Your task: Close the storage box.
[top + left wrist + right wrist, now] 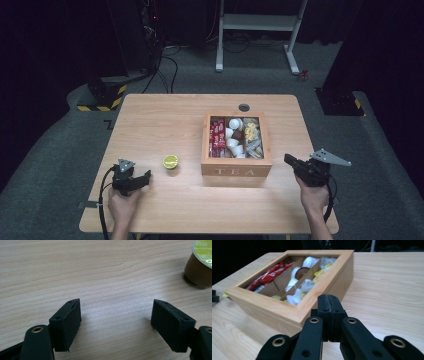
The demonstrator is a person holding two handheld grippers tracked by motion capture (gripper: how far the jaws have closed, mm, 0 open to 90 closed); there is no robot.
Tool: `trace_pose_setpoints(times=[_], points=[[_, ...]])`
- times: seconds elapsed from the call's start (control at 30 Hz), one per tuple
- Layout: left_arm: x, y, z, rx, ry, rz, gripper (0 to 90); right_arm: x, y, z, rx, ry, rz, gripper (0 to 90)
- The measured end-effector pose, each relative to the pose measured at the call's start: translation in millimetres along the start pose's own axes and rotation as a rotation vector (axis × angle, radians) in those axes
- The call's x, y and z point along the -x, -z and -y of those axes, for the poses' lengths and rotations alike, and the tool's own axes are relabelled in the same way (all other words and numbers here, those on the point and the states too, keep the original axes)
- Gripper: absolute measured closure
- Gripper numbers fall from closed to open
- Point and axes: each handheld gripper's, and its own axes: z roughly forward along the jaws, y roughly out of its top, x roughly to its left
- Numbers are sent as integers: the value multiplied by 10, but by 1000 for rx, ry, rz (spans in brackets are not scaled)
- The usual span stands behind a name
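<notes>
Wooden tea box, contents perhaps sachets

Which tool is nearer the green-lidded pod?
Left. The left tool sits just left of the pod; the right tool is beyond the tea box.

Left gripper: matte black body, rectangular jaw pads with small screw holes, brass-ringed pivot eyelets at the lower corners of the frame. Right gripper: black linkage arms, brass-ringed pivots. Grey three-cornered plate tops each; black cable trails at lower left. Forearms bare, no sleeves.
</notes>
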Motion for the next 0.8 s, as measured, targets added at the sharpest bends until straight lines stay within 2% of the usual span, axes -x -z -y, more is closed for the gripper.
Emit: trace_pose_setpoints(times=[0.2, 0.37, 0.6, 0.8], points=[[0, 0, 0, 0, 0, 0, 245, 113, 86, 10, 16, -17, 37, 891], [0, 0, 0, 0, 1, 0, 245, 228, 127, 95, 13, -41, 79, 890], [0, 0, 0, 0, 0, 0, 245, 360, 103, 231, -19, -60, 127, 887], [0, 0, 0, 0, 1, 1, 245, 397, 7, 359, -71, -63, 161, 879]])
